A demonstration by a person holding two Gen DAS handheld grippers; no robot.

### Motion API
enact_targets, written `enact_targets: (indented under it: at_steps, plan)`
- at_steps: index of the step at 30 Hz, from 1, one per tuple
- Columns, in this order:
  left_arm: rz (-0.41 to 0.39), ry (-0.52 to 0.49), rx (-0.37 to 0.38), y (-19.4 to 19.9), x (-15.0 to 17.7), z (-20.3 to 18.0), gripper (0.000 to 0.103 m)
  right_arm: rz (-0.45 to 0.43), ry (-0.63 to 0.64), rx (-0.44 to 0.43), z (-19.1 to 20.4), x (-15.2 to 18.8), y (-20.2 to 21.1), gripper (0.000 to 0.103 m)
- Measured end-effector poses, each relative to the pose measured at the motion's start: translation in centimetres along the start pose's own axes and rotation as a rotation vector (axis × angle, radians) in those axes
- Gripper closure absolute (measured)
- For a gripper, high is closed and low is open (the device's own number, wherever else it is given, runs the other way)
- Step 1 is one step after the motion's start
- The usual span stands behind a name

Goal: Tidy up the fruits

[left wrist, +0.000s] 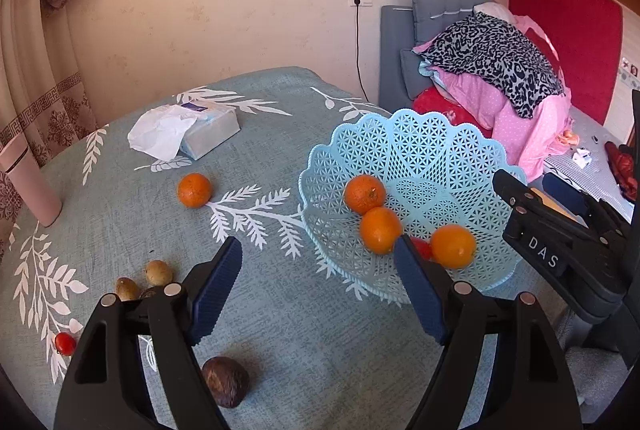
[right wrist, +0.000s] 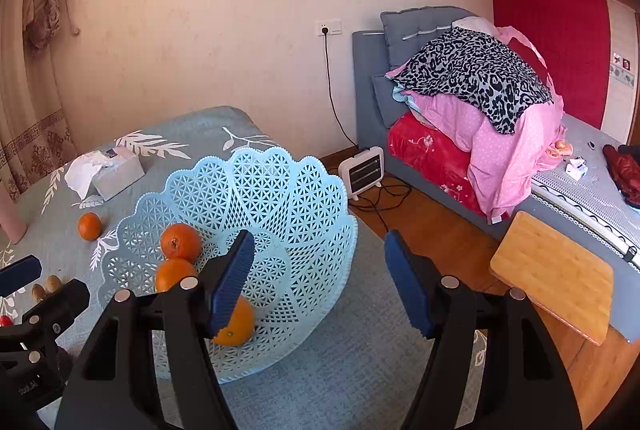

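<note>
A light blue lattice basket (left wrist: 440,145) stands on the table and holds three oranges (left wrist: 365,193) and a red tomato (left wrist: 422,248). It also shows in the right wrist view (right wrist: 296,197). One orange (left wrist: 194,189) lies loose on the cloth. Two small brown fruits (left wrist: 159,272), a red tomato (left wrist: 65,344) and a dark brown fruit (left wrist: 225,381) lie near my left gripper (left wrist: 320,290), which is open and empty, left of the basket. My right gripper (right wrist: 320,286) is open and empty over the basket's right rim.
A tissue box (left wrist: 208,129) and a pink bottle (left wrist: 32,185) stand at the table's far side. Right of the table are wood floor, a small heater (right wrist: 362,169), a bamboo board (right wrist: 554,274) and a bed piled with bedding (right wrist: 480,89).
</note>
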State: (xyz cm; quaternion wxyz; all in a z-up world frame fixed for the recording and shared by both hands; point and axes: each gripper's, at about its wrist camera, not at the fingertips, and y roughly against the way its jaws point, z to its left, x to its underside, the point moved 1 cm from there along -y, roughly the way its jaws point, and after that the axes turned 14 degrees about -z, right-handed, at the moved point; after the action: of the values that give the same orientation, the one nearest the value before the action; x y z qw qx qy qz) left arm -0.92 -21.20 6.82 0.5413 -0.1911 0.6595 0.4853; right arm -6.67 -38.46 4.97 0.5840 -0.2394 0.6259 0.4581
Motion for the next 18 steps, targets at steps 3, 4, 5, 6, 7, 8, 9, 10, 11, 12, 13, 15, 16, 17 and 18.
enact_targets:
  at_steps: [3,4,5,6,7,8,9,10,11,12,13,15,16,17,18]
  plan:
    - [0.025,0.017,-0.02,0.2,1.0,1.2,0.025,0.004,0.0,-0.001,0.0,0.0,0.0,0.034]
    - [0.032,0.027,-0.026,0.4,1.4,1.7,0.025,0.007,0.0,-0.003,0.0,0.1,0.0,0.034]
    - [0.043,0.034,-0.037,0.6,2.0,2.3,0.025,0.008,-0.001,-0.003,0.0,0.1,0.0,0.034]
    - [0.055,0.039,-0.047,0.8,2.5,2.8,0.025,0.009,0.0,-0.003,0.1,0.1,-0.1,0.034]
    - [0.068,0.043,-0.054,1.0,3.2,3.4,0.025,0.011,0.0,-0.004,0.0,0.1,-0.1,0.034]
    - [0.081,0.046,-0.063,1.2,3.9,3.9,0.025,0.01,0.0,-0.004,0.1,0.2,-0.1,0.034]
    - [0.097,0.047,-0.074,1.3,4.7,4.4,0.025,0.01,0.001,-0.003,0.1,0.2,-0.1,0.034]
    - [0.114,0.05,-0.082,1.5,5.4,4.9,0.025,0.011,0.003,-0.003,0.1,0.2,-0.1,0.034]
    - [0.129,0.054,-0.087,1.5,6.1,5.3,0.025,0.012,0.004,-0.002,0.1,0.2,-0.2,0.034]
    - [0.141,0.058,-0.093,1.6,6.7,5.7,0.025,0.013,0.007,-0.002,0.2,0.3,-0.2,0.034]
    - [0.152,0.062,-0.098,1.5,7.1,6.0,0.025,0.014,0.009,-0.001,0.3,0.3,-0.3,0.034]
    - [0.171,0.078,-0.104,1.5,7.7,6.4,0.025,0.015,0.015,-0.001,0.4,0.4,-0.3,0.034]
    - [0.177,0.09,-0.101,1.5,7.8,6.6,0.025,0.013,0.016,0.0,0.4,0.4,-0.2,0.034]
    - [0.183,0.097,-0.099,1.4,7.9,6.7,0.026,0.013,0.016,0.001,0.4,0.4,-0.2,0.034]
    - [0.194,0.1,-0.098,1.3,7.9,6.6,0.031,0.013,0.016,0.0,0.4,0.4,-0.2,0.034]
